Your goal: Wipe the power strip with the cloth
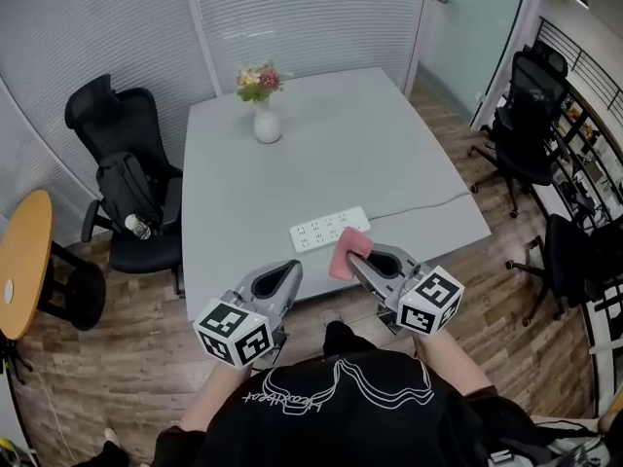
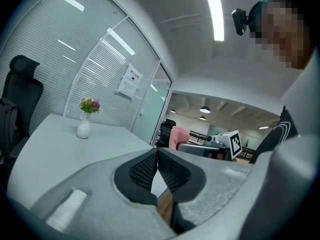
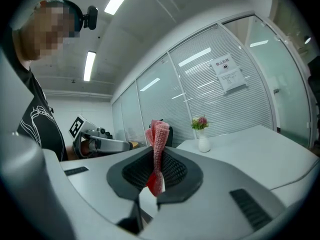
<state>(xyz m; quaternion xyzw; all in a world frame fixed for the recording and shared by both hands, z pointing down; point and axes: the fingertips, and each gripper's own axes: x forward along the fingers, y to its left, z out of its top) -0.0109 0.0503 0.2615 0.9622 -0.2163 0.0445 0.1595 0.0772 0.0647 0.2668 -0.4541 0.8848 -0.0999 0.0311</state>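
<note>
Both grippers hover low centre in the head view. My right gripper (image 1: 358, 259) pinches the pink cloth (image 1: 347, 251) in its fingers, just beside the white power strip (image 1: 326, 230) on the bench (image 1: 321, 144). The left gripper (image 1: 290, 272) has its fingers pressed together, empty. Next, I judge: lower the cloth onto the strip and sweep.

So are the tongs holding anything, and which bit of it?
The right tongs pinch the pink cloth near one bunched end, and the rest sticks out past the tips. The left tongs are shut on nothing.

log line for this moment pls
right gripper: jaws shut on pink cloth | left gripper: jaws shut, empty | power strip: lies just beyond cloth
</note>
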